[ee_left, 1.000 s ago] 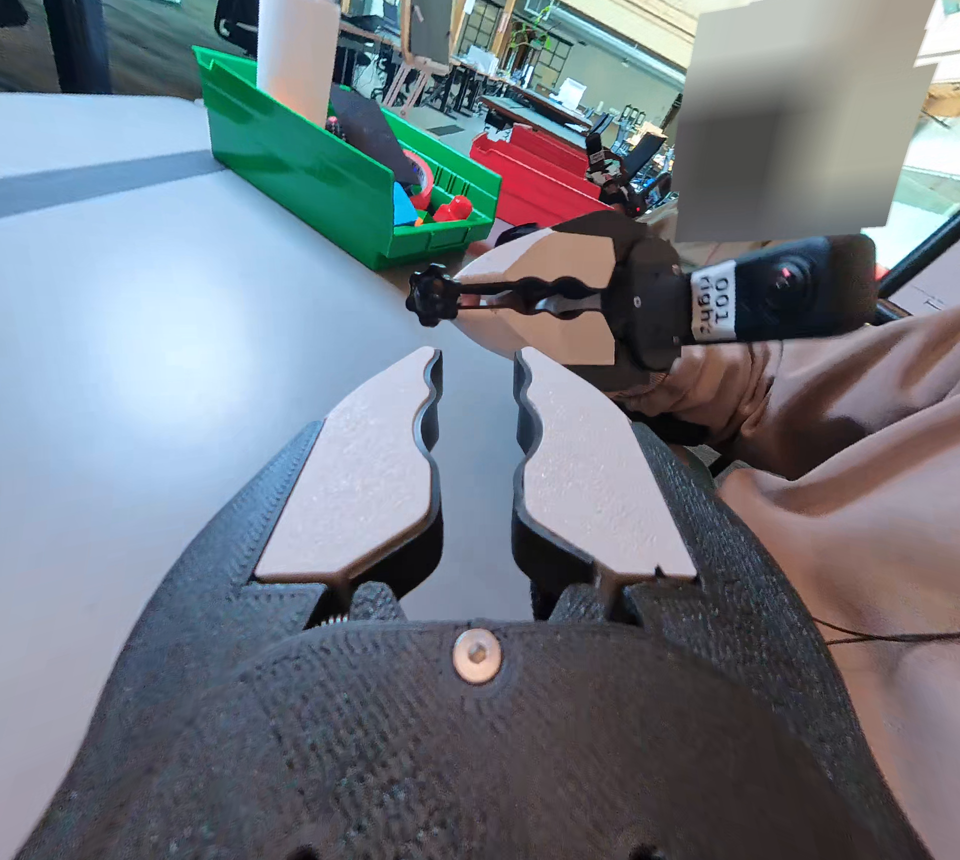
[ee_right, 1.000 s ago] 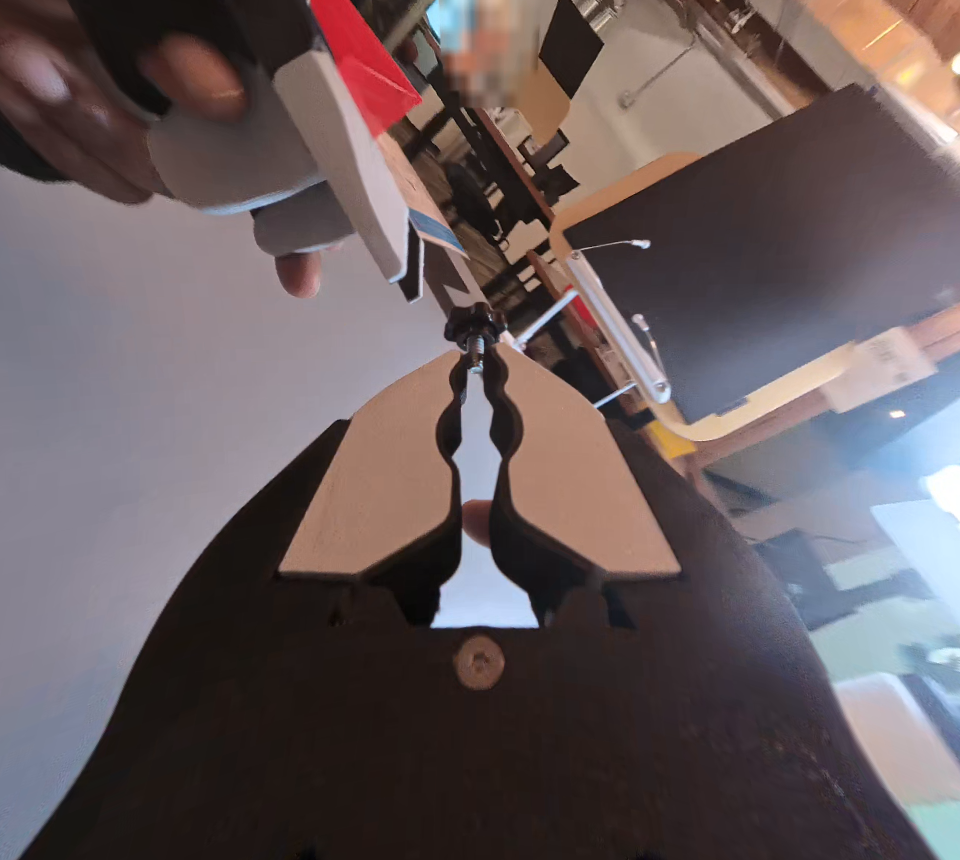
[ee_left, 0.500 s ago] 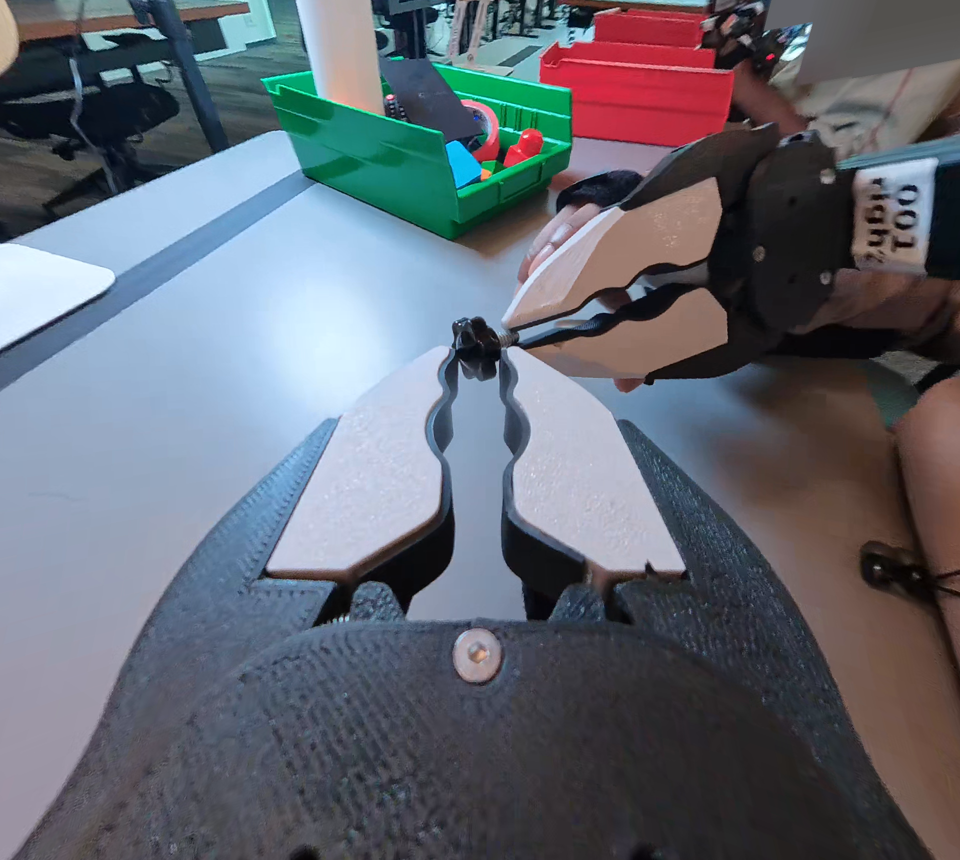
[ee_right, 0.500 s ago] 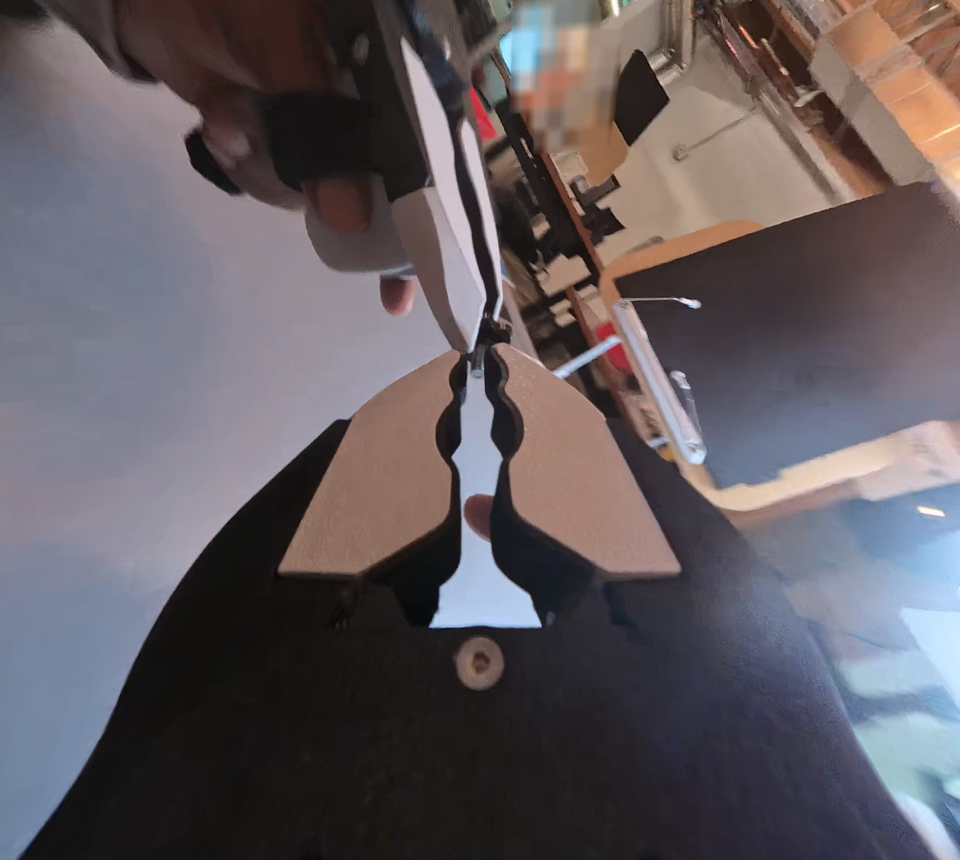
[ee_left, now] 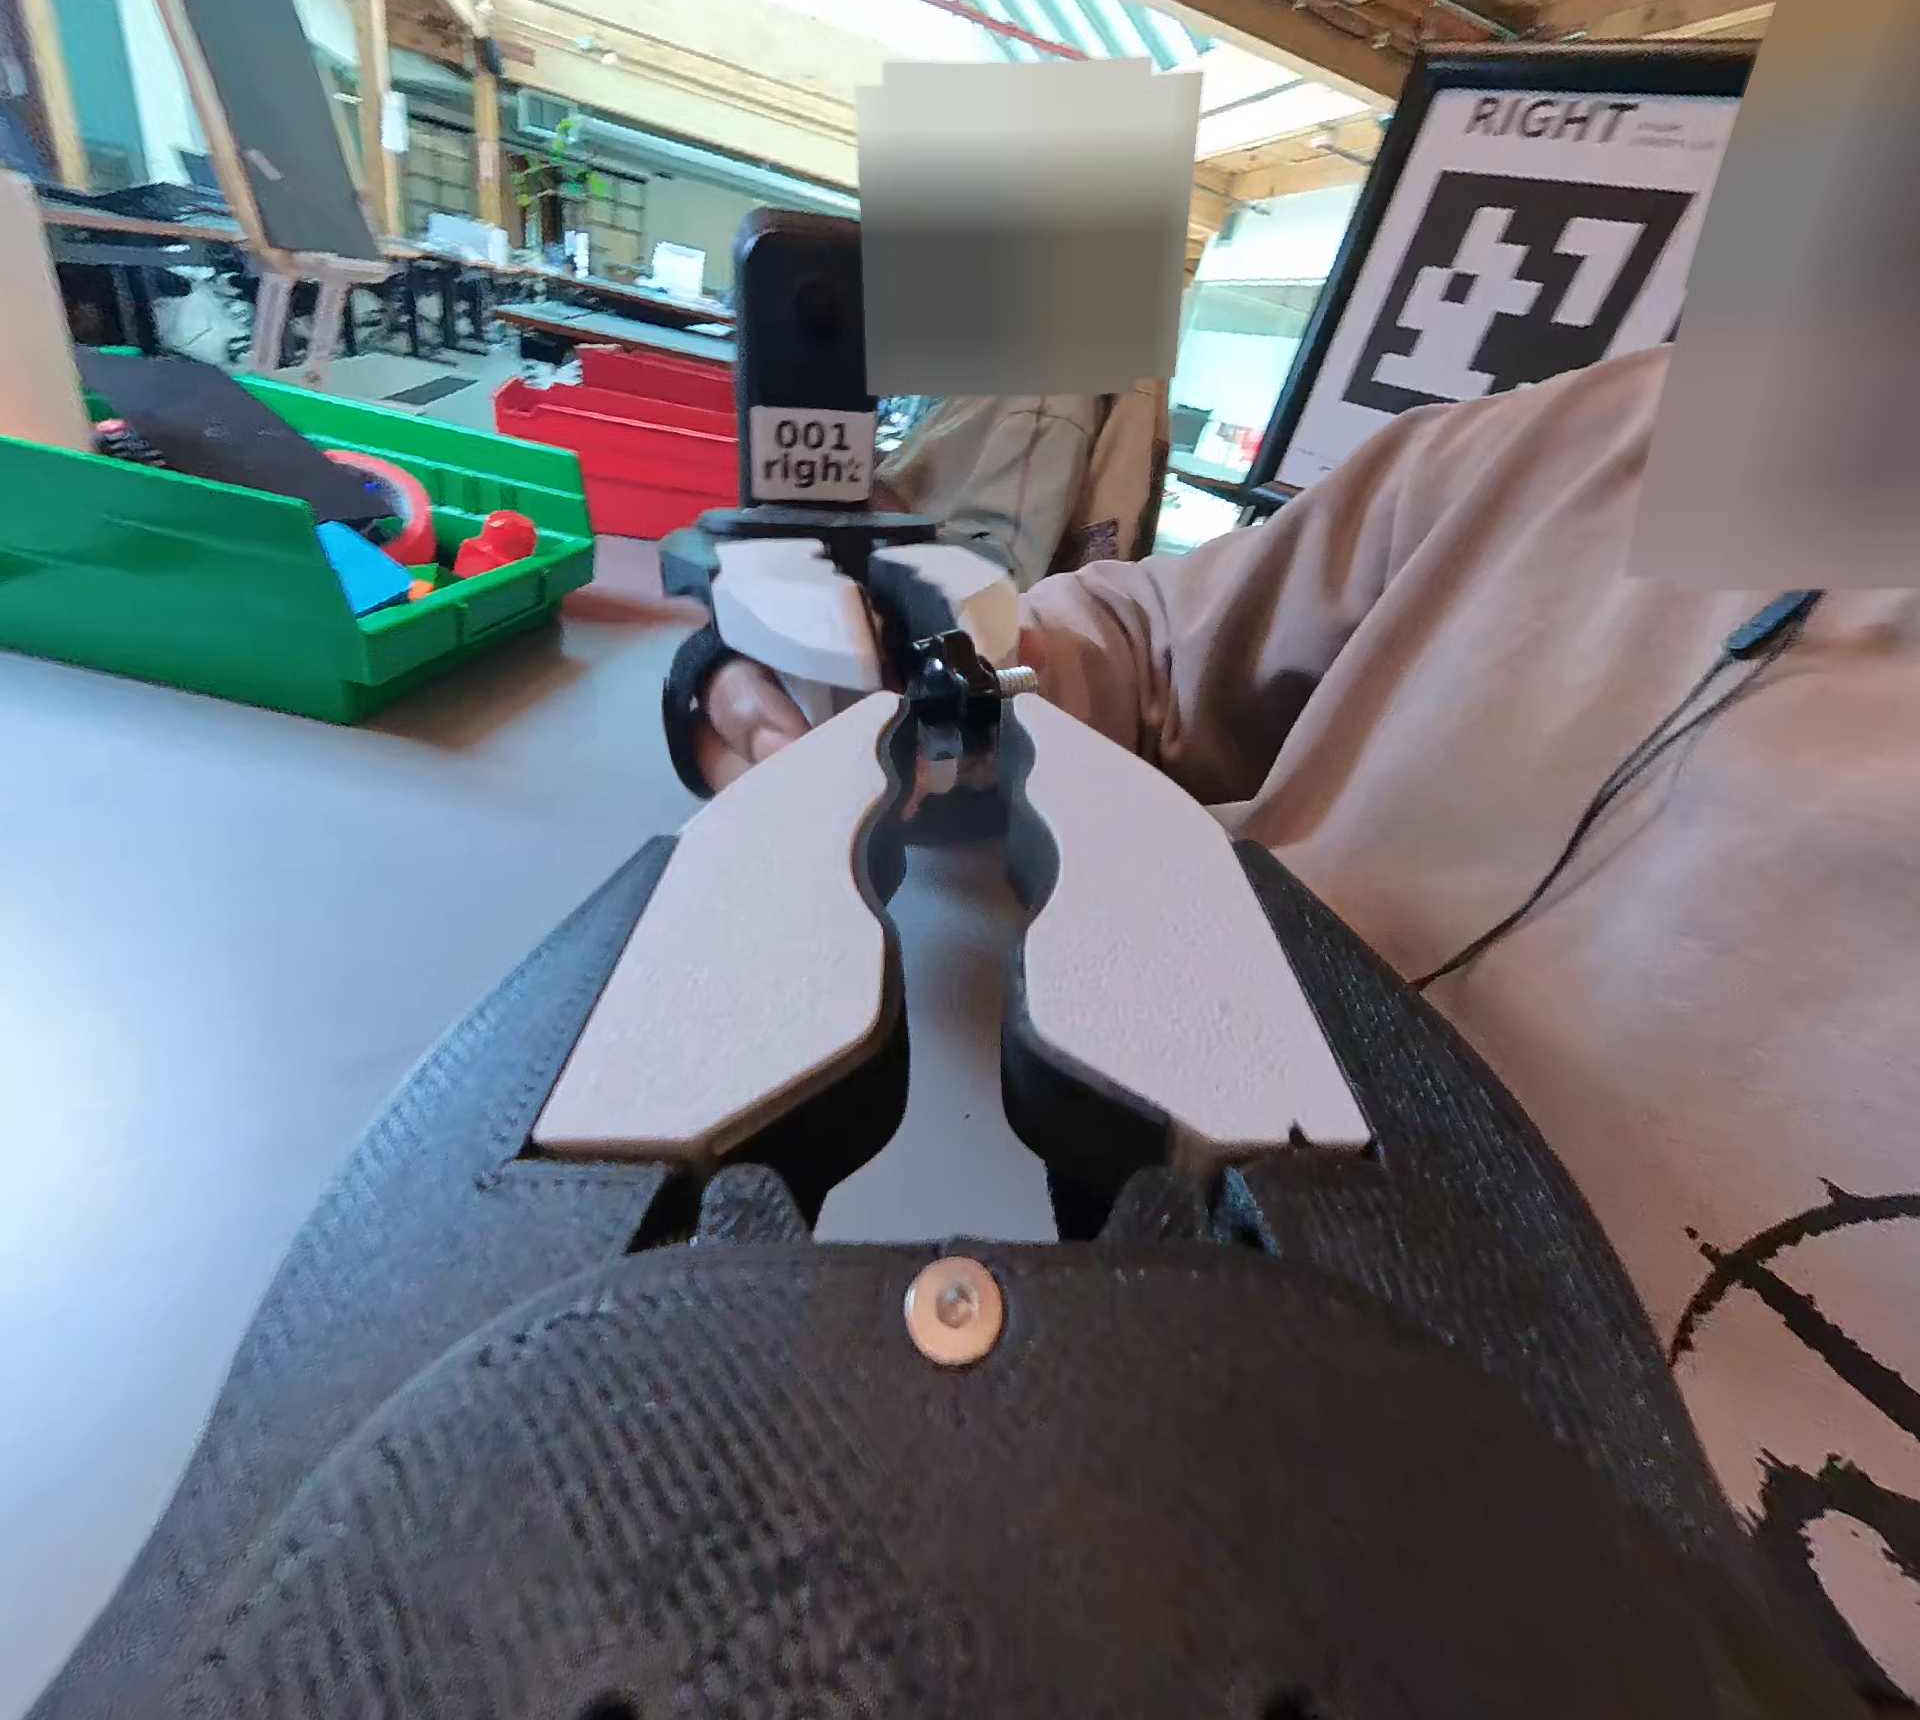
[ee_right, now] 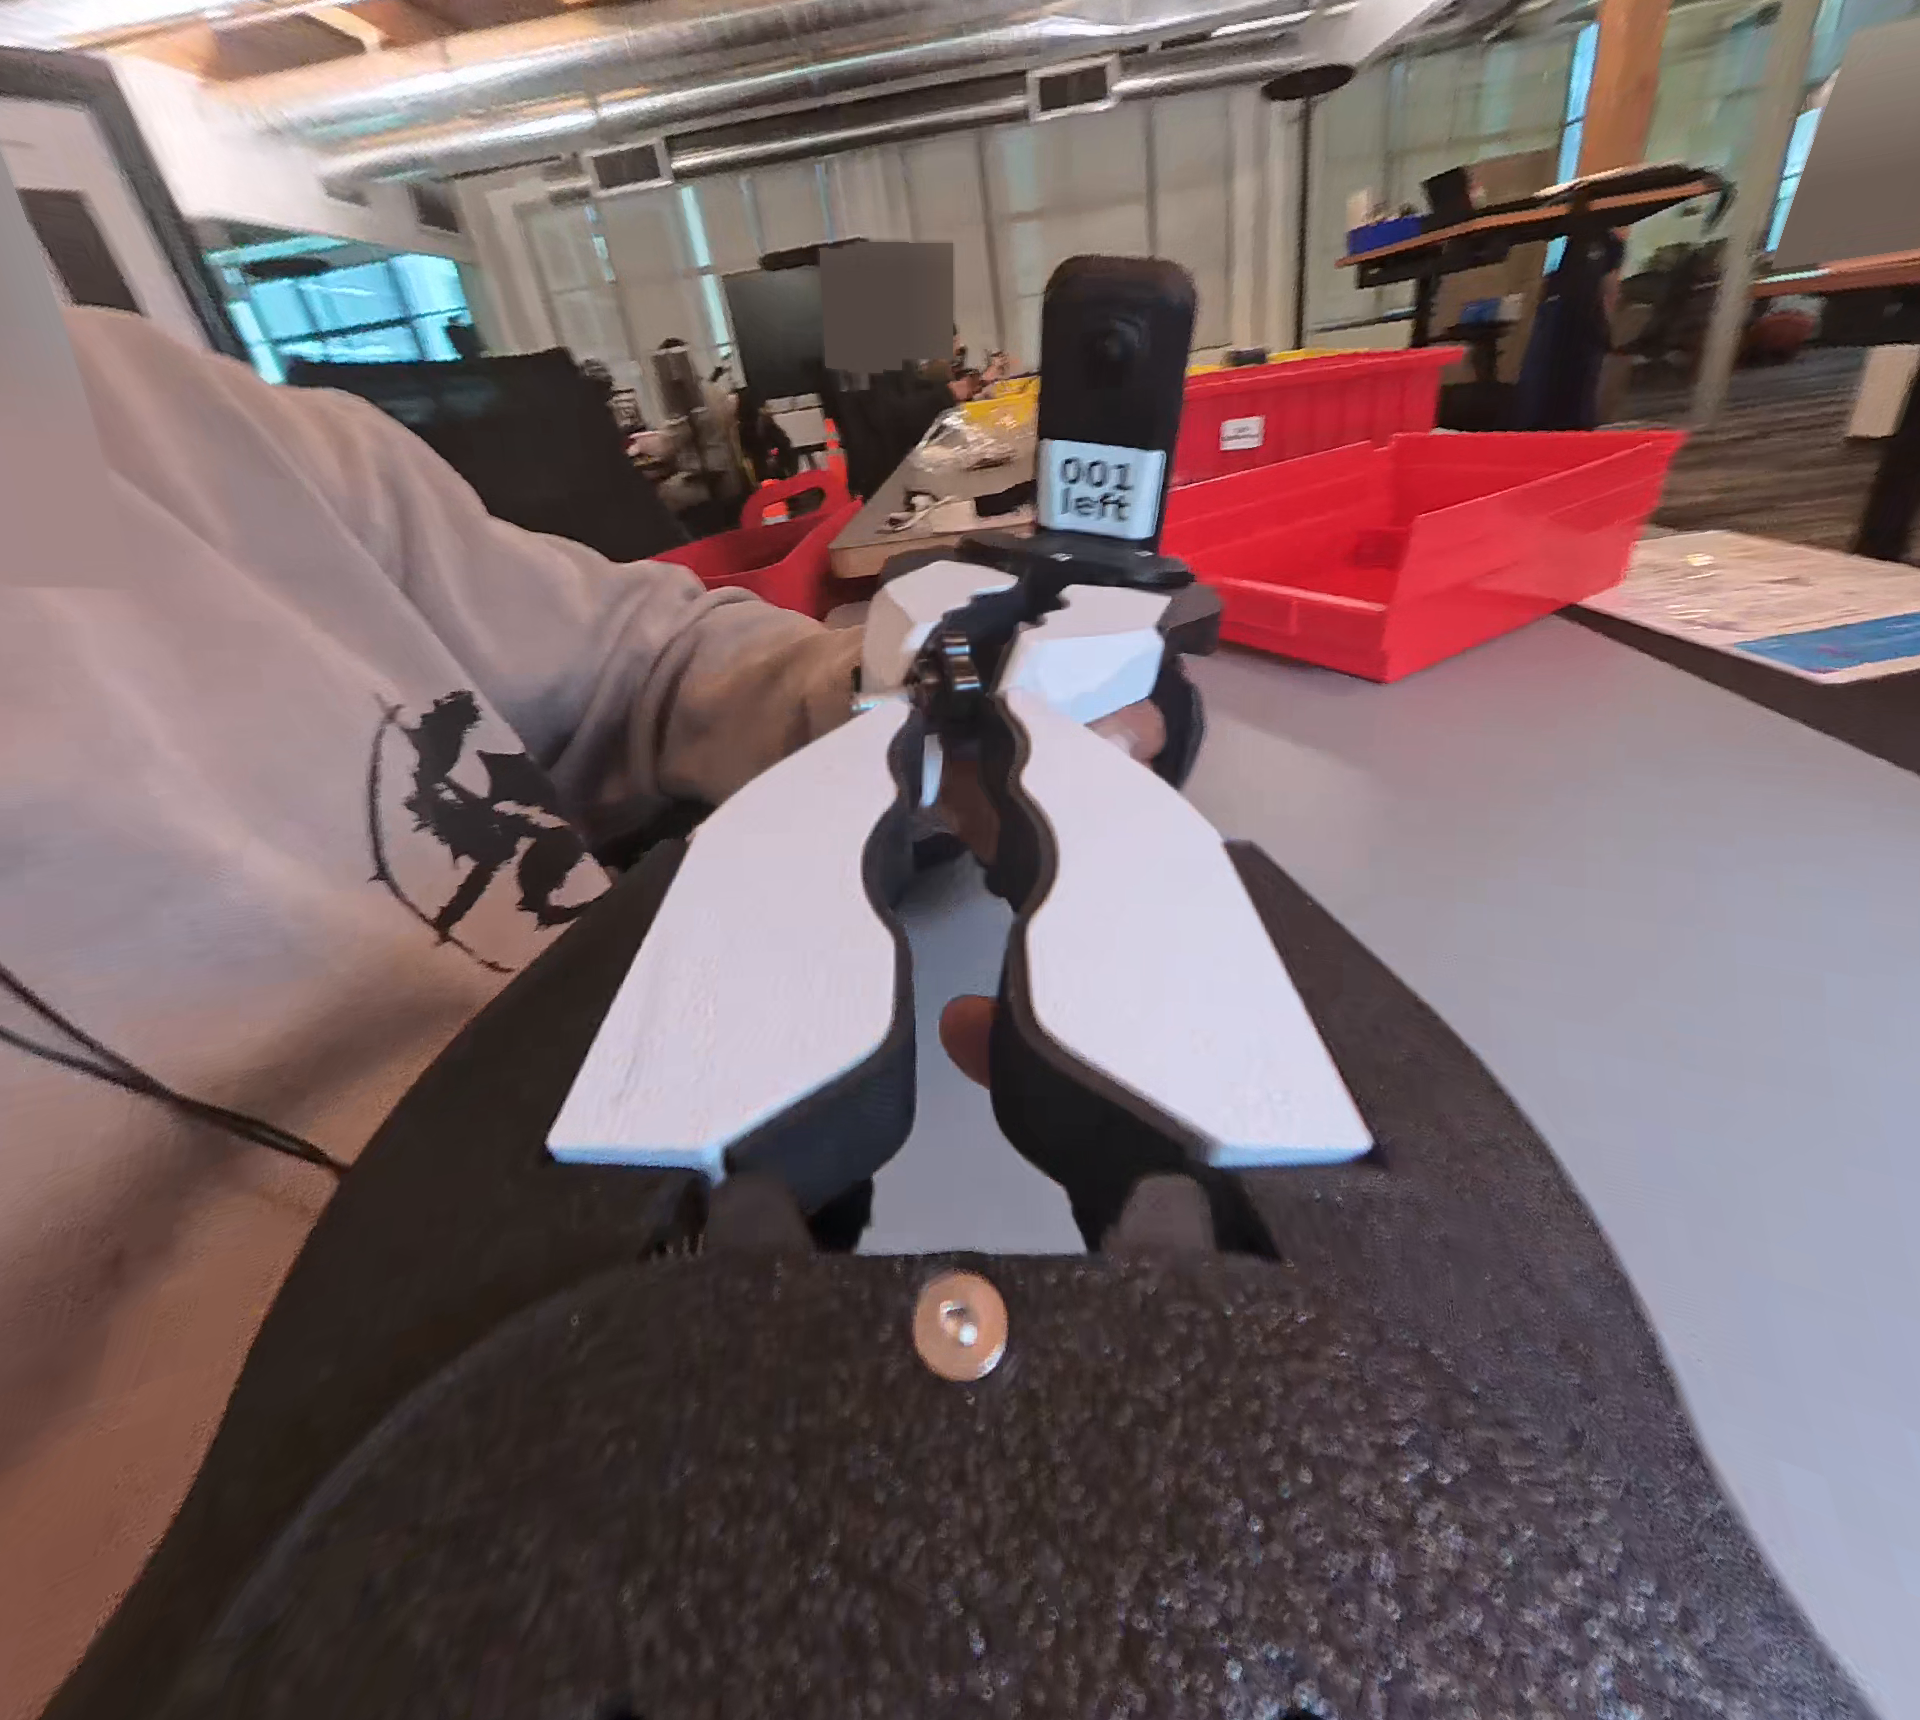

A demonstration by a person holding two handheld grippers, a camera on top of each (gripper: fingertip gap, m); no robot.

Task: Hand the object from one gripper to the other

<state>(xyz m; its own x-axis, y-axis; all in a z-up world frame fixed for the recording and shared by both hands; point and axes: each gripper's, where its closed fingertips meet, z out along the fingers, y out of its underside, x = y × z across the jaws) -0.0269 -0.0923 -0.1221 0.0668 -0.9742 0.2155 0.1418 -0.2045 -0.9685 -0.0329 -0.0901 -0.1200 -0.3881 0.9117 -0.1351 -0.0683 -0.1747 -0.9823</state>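
bins [ee_left: 260, 569] on table [ee_left: 260, 891], left of tool [ee_left: 951, 720]

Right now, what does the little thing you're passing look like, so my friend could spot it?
Look over the grey table to where the right gripper faces the left gripper. Pinched at the left one's tips is a small black knob. Unlike the bright things in the green bin, it's black with a silver screw poking sideways.
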